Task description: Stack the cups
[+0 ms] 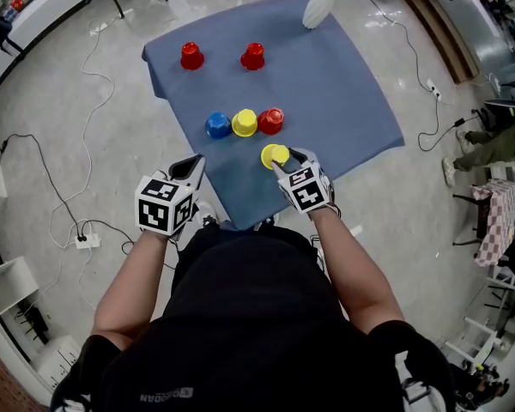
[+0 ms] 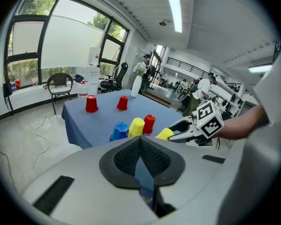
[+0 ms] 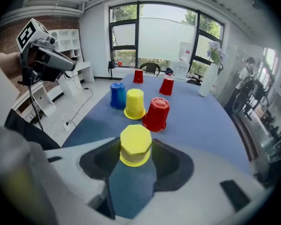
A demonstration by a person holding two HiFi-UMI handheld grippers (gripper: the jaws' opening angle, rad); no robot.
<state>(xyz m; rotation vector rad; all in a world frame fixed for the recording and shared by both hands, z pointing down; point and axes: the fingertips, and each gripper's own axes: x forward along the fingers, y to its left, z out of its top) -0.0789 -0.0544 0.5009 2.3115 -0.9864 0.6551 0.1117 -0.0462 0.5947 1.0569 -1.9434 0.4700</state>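
On the blue cloth table [image 1: 343, 84], all the cups stand upside down. Two red cups [image 1: 191, 56] [image 1: 253, 56] are at the back. A blue cup [image 1: 217, 125], a yellow cup [image 1: 245, 123] and a red cup [image 1: 271, 120] form a row in the middle. A second yellow cup [image 3: 135, 139] sits between the pads of my right gripper [image 3: 136, 147], which press its sides, near the table's front edge. I cannot tell whether it is lifted. My left gripper [image 1: 191, 166] is shut and empty, at the front left edge.
A white vase [image 1: 319, 5] with flowers stands at the table's far edge. Cables and a power strip [image 1: 86, 240] lie on the floor to the left. Shelves, chairs and other equipment ring the room.
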